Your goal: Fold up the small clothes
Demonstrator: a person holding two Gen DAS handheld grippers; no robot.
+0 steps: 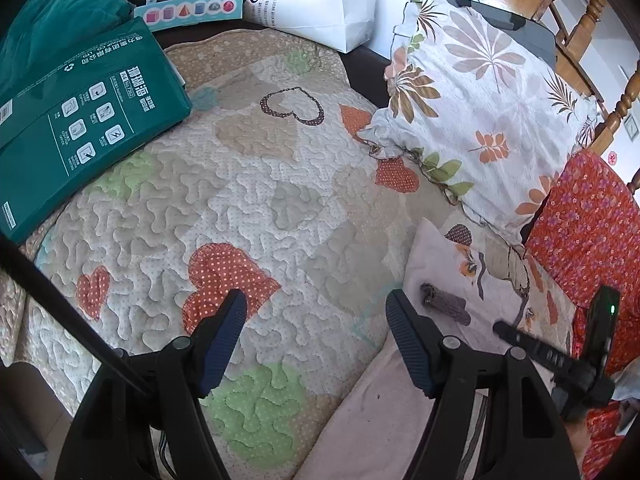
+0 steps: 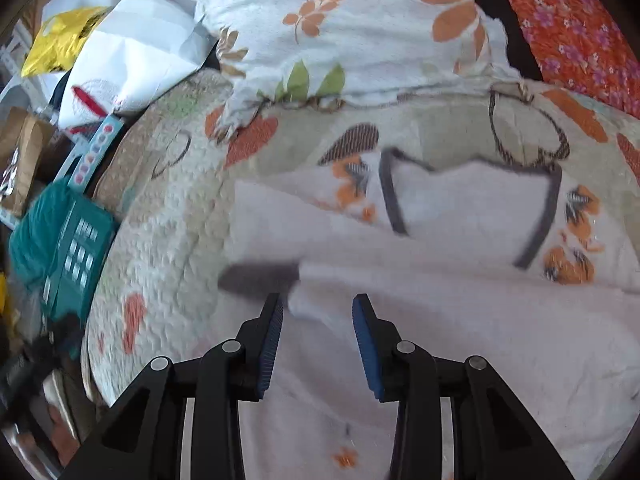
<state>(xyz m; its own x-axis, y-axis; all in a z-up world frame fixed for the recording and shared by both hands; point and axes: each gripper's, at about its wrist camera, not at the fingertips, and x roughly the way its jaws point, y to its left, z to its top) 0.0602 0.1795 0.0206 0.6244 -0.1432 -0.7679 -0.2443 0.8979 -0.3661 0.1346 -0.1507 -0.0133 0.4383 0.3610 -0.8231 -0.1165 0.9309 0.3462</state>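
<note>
Left gripper point(image 1: 314, 312) spread wide over the heart-patterned quilt point(image 1: 256, 184); right gripper point(image 2: 318, 308) parted, empty, above the pale pink garment point(image 2: 460, 300), grey cuff point(image 2: 260, 276) at ten o'clock.

We see garment point(image 2: 460, 300): pale pink, orange flowers, grey trim | quilt point(image 1: 248, 184): cream, red dotted hearts | pillow point(image 1: 480, 112): white, leaf print | box point(image 1: 92, 120): green

Left gripper point(image 1: 314, 312) and right gripper point(image 2: 318, 312): black angular plastic arms, round silver pivot pins, ribbed dark-blue finger pads.
</note>
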